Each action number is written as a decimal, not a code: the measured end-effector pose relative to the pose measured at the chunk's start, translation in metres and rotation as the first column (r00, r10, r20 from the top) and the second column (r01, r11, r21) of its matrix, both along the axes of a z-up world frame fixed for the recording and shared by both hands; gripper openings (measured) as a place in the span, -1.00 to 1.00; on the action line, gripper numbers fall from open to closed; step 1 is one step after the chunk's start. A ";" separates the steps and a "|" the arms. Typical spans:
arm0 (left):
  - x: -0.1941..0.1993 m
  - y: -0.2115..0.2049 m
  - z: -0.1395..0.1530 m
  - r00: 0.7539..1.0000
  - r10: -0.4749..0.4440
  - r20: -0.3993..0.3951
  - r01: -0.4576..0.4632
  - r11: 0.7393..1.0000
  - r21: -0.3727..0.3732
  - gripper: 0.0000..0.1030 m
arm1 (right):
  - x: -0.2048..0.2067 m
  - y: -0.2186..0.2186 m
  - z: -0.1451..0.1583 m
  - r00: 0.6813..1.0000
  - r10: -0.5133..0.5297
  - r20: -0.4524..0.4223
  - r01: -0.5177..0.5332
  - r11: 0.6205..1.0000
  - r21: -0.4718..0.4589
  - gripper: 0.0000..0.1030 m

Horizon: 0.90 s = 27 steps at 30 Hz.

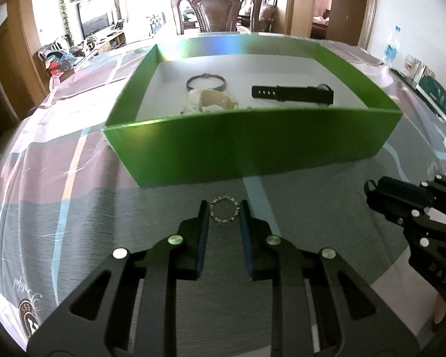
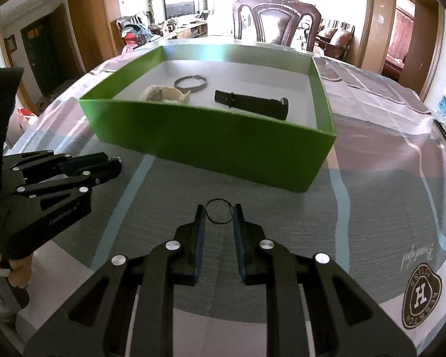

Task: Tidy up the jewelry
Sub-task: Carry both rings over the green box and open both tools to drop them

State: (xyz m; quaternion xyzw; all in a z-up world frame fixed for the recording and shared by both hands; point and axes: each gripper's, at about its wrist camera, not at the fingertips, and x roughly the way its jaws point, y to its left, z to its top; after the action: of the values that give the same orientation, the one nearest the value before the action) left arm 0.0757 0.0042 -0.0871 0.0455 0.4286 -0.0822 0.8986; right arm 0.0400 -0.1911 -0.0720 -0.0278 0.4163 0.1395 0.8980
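the left gripper (image 1: 223,212) pointed down toward the tablecloth (image 1: 83,178), with its two blue-padded fingers (image 1: 201,238) drawn close together. a beaded ring-shaped bracelet (image 1: 224,210) sat between the fingertips, its sides touching both pads, so the jaws were clamped on it. the bracelet stood just short of the near wall of the green box (image 1: 252,145), clear of the box itself.

the right gripper (image 2: 219,212) was set in the same attitude, jaws narrowed to a small gap. a thin black elastic loop (image 2: 219,211) spanned the gap at the fingertips and met both pads (image 2: 199,238), so it was gripped. this loop also lay in front of the box (image 2: 211,148), over the grey part of the cloth (image 2: 371,208).

each gripper appeared at the edge of the other's view: the right one at the right of the left wrist view, the left one at the left of the right wrist view, with a hand (image 2: 12,267) on its handle.

inside the box, on its white floor, lay a dark bangle (image 1: 205,82), a cream and tan crumpled item (image 1: 211,102) just in front of the bangle, and a black watch strap (image 1: 293,93) to the right of both, well apart from them. a dark wooden chair (image 1: 217,9) stood behind the table. a water bottle (image 1: 392,46) stood at the far right.
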 end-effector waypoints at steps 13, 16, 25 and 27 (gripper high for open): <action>-0.006 0.004 0.063 0.997 -0.035 0.069 0.035 0.999 -0.009 -0.60 | -0.001 -0.013 0.057 0.999 0.014 0.050 -0.016 0.999 0.039 -0.63; 0.005 -0.002 0.080 0.992 -0.044 0.118 0.042 0.999 0.016 -0.60 | 0.011 -0.011 0.077 0.996 0.012 0.092 -0.010 1.000 -0.014 -0.63; 0.052 -0.015 0.090 0.970 -0.013 0.241 0.013 1.000 0.002 -0.60 | 0.081 -0.011 0.072 0.995 -0.056 0.085 0.062 0.996 -0.064 -0.63; 0.062 -0.016 0.089 0.965 -0.006 0.261 0.008 1.000 -0.007 -0.60 | 0.093 -0.012 0.062 0.996 -0.076 0.051 0.078 0.995 -0.057 -0.63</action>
State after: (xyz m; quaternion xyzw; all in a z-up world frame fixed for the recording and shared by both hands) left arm 0.1378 -0.0117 0.0024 0.0538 0.3059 -0.0803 0.9471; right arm 0.1327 -0.2034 -0.0101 -0.0414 0.3992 0.0918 0.9113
